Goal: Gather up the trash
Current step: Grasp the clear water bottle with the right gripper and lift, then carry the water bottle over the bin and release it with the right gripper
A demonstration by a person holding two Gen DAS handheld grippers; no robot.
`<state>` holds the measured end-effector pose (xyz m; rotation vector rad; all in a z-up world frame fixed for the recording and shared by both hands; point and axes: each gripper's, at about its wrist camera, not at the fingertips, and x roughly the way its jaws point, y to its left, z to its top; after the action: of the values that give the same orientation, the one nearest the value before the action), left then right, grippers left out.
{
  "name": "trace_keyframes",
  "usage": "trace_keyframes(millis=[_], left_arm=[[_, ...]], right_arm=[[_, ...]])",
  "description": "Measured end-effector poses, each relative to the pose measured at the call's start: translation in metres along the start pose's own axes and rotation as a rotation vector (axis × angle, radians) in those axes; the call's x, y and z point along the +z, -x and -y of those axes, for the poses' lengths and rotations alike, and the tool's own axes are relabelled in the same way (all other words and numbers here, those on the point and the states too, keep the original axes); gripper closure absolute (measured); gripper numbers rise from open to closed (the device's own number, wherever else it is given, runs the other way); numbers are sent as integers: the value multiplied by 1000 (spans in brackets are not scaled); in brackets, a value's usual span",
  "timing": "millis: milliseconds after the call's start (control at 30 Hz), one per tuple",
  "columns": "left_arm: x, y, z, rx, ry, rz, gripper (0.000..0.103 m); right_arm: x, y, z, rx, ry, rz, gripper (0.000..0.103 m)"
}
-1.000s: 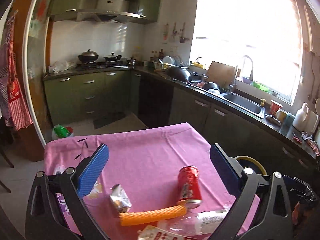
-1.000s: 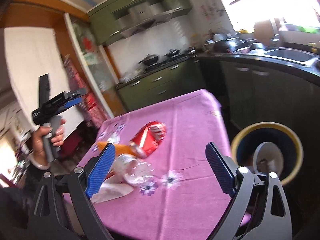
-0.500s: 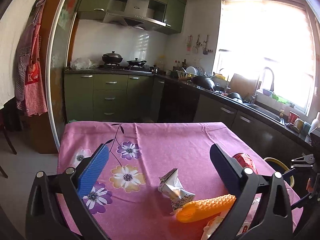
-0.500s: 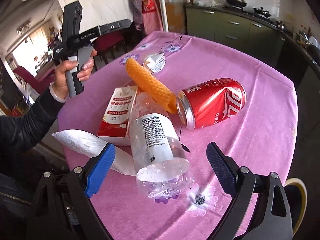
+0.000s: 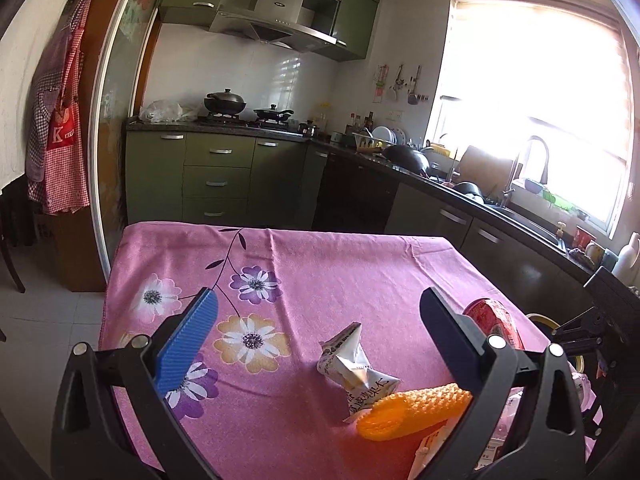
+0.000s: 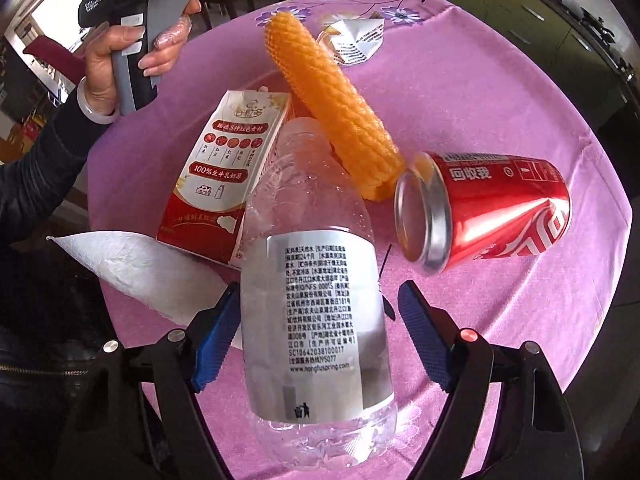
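Between the closing right hand-held gripper (image 6: 316, 332) jaws, bottle (image 6: 316, 280) lengthwise, neck pointing away.

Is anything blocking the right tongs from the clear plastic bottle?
Nothing visible does. The clear plastic bottle already lies between the closing right tongs; a gap remains at one pad, and the orange foam net lies clear at the neck end.

On table (image 6: 500, 92): one clear plastic bottle (image 6: 316, 300), one red can (image 6: 492, 212), one orange foam net sleeve (image 6: 332, 108), one milk carton (image 6: 224, 176), one crumpled foil wrapper (image 6: 356, 40), one white paper napkin (image 6: 136, 272).
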<state>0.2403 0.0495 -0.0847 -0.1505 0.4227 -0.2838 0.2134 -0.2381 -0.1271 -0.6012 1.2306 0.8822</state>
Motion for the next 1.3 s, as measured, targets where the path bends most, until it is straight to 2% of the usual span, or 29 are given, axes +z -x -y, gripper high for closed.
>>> trace_keyframes(millis=[200,400,700,1067,1167,1300], left_arm=[[-3,-1,0,-5,6,-15,7],[-3,1,2,-8,2,-18,7],[-3,2,2,-3,9,-19,7],[-4,1,2,12,4,-29,7],[-5,1,2,14,2,-27,7],[-5,1,2,13,2,-31,7]], right_arm=[[4,-9,-6,-11,27,-68,44],[5,-9,-7,-23,26,-77,45],[-16,1,-4,-11,-21,-84,45],[-53,49,5,32,-93,11,45],[-75,72,15,35,-156,75,45],[-117,105,47,-26,-313,148,45]])
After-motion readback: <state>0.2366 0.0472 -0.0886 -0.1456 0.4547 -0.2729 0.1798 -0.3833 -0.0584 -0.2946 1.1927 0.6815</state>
